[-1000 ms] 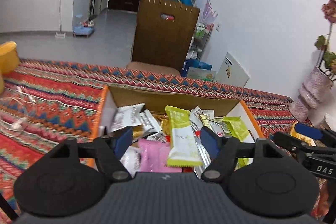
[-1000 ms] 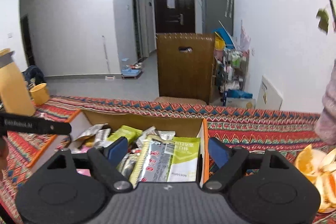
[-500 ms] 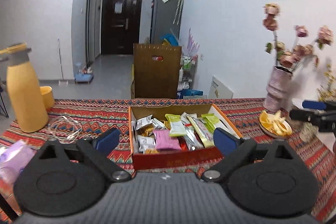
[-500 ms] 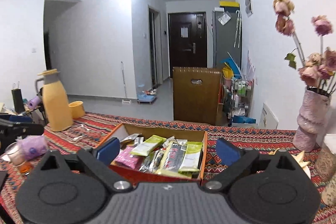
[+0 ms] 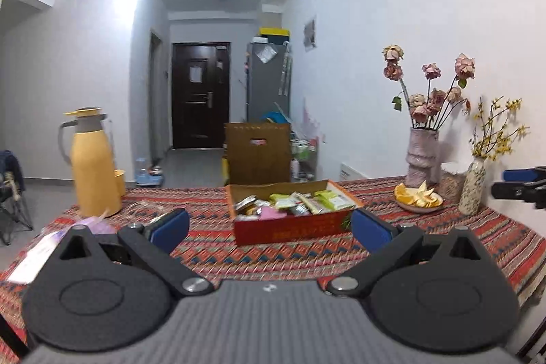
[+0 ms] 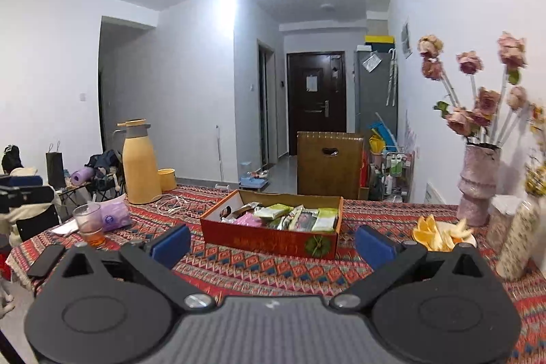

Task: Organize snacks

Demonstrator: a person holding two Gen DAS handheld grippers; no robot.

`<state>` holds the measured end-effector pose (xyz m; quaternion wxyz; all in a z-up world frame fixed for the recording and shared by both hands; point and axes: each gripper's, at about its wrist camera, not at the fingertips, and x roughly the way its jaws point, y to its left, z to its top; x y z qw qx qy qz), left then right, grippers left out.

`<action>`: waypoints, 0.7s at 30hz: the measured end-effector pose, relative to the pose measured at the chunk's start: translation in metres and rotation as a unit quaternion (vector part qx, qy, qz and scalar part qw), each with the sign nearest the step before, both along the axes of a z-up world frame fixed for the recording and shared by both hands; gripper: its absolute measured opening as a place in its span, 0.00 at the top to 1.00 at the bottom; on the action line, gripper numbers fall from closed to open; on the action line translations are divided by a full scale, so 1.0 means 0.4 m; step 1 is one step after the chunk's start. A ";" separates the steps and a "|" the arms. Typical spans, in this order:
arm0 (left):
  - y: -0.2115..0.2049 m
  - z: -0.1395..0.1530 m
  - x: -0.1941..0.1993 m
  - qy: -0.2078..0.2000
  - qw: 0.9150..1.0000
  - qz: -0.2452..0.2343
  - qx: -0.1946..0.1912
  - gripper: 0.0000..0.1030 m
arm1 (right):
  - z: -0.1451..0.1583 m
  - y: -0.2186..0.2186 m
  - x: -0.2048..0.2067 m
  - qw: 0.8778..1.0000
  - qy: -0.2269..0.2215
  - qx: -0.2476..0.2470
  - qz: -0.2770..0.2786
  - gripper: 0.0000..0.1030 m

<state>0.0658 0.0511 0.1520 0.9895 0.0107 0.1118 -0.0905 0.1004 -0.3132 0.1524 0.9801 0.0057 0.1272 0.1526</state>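
Left wrist view, nearest first: left gripper (image 5: 269,229) spread to its widest, blue pads (image 5: 169,226) far apart, nothing between them. Opened out from a much narrower gap a second ago, last step only a sliver. Same in the right wrist view: right gripper (image 6: 271,240) released and empty. Beyond the fingers, bare patterned tablecloth (image 5: 211,256) where packets filled the foreground a second ago. Further on, the red box (image 5: 290,229) now well apart from both grippers and seen whole, snacks (image 5: 297,202) lying packed inside it, none visibly loose on the cloth beside it. To the sides and behind: yellow jug (image 5: 92,166), plate of orange peel (image 5: 417,197), vase of dried roses (image 5: 421,156). Read as a pull-back with both hands free. Judged close to finished, or paused between picks; nothing left to carry in either grip.
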 end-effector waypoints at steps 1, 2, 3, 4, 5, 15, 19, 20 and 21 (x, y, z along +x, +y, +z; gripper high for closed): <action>0.007 -0.018 -0.030 -0.006 1.000 0.003 -0.002 0.00 | -0.010 -0.002 -0.030 1.000 -0.004 0.002 -0.004 0.00; 0.015 -0.039 -0.055 -0.009 1.000 0.008 -0.005 0.00 | -0.026 -0.004 -0.058 1.000 -0.008 0.003 -0.009 0.00; 0.021 -0.063 -0.077 -0.004 1.000 0.017 -0.008 0.00 | -0.046 -0.003 -0.088 1.000 -0.011 0.002 -0.008 0.00; 0.027 -0.086 -0.094 0.002 1.000 0.026 -0.008 0.00 | -0.071 -0.003 -0.124 1.000 -0.014 -0.001 -0.007 0.00; 0.033 -0.114 -0.111 0.008 0.999 0.038 -0.008 0.00 | -0.095 0.000 -0.151 1.000 -0.015 -0.003 -0.010 0.00; -0.040 -0.299 -0.122 0.051 0.993 0.100 -0.020 0.00 | -0.286 0.051 -0.259 0.999 -0.005 0.006 -0.053 0.00; -0.092 -0.333 -0.135 0.051 0.993 0.101 -0.015 0.00 | -0.337 0.116 -0.218 0.997 0.016 0.010 -0.069 0.00; -0.105 -0.340 -0.135 0.056 0.994 0.094 -0.012 0.00 | -0.347 0.131 -0.205 0.997 0.024 0.021 -0.072 0.00; -0.116 -0.345 -0.135 0.059 0.994 0.092 -0.010 0.00 | -0.357 0.145 -0.197 0.997 0.031 0.030 -0.069 0.00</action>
